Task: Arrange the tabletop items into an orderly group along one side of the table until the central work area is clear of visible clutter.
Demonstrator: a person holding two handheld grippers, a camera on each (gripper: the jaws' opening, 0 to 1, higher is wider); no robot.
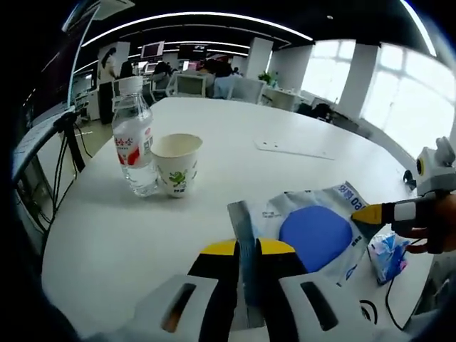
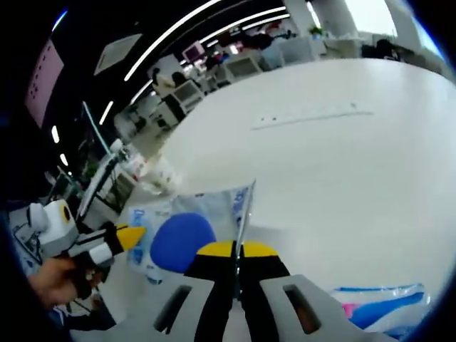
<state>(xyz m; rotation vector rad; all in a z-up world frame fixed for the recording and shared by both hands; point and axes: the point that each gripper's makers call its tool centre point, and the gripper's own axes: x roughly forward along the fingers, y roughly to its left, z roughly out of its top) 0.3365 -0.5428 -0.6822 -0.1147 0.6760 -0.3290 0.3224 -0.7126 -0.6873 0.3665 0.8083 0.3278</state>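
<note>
1. Left gripper point(image 1: 242, 249): jaws closed on one edge of a clear plastic bag point(image 1: 313, 228) w/ a blue round patch; bag edge stands up between the yellow tips. In right gripper view it comes in from the left point(image 2: 132, 235), a hand point(image 2: 53, 278) behind it.
2. Right gripper point(image 2: 236, 251): jaws pinched on the opposite edge of the same bag point(image 2: 182, 235). In left gripper view its yellow tip point(image 1: 370, 212) sits at the bag's far right edge, held by a hand point(image 1: 434, 231).
3. Bag is stretched between the two grippers, near the table point(image 1: 235, 164) edge closest to the person.
4. Water bottle point(image 1: 134, 146), red-white label, white cap, upright on the table's left part; paper cup point(image 1: 176, 164) w/ green print just beside it on the right, touching or nearly so. Both blurred in right gripper view.
5. Small blue-white packet point(image 1: 388, 253) lies by the bag's right side; right gripper view shows a blue-pink packet point(image 2: 385, 303) at lower right.
6. Flat white strip point(image 1: 296, 148) lies mid-table, well apart from the rest.
7. Background: office desks, chairs, windows, ceiling light strips.
</note>
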